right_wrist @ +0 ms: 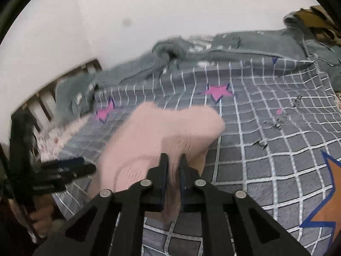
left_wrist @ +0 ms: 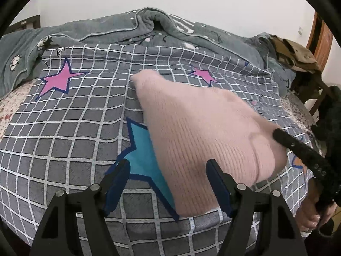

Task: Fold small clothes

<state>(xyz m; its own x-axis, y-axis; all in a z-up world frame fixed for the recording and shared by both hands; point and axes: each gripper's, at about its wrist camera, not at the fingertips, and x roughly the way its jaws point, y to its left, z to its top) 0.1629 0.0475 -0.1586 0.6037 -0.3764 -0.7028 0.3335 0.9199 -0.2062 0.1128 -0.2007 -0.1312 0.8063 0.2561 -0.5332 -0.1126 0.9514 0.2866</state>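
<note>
A pink ribbed knit garment (left_wrist: 198,128) lies on the grey checked sheet (left_wrist: 64,128) with star prints. In the left wrist view my left gripper (left_wrist: 168,170) stands open low over the garment's near edge, one finger over a blue star, the other in front of the knit. From the right, my right gripper (left_wrist: 277,133) pinches the garment's right edge. In the right wrist view that right gripper (right_wrist: 173,162) is shut on a fold of the pink garment (right_wrist: 162,132), which is blurred. The left gripper (right_wrist: 85,167) shows at the far left, its jaws apart.
A rumpled grey-green blanket (left_wrist: 127,25) runs along the far side of the bed against a white wall. A wooden bed rail (right_wrist: 53,89) stands at the left. Khaki clothes (left_wrist: 294,53) are piled on a chair at the right. A hand (left_wrist: 311,213) grips the right tool.
</note>
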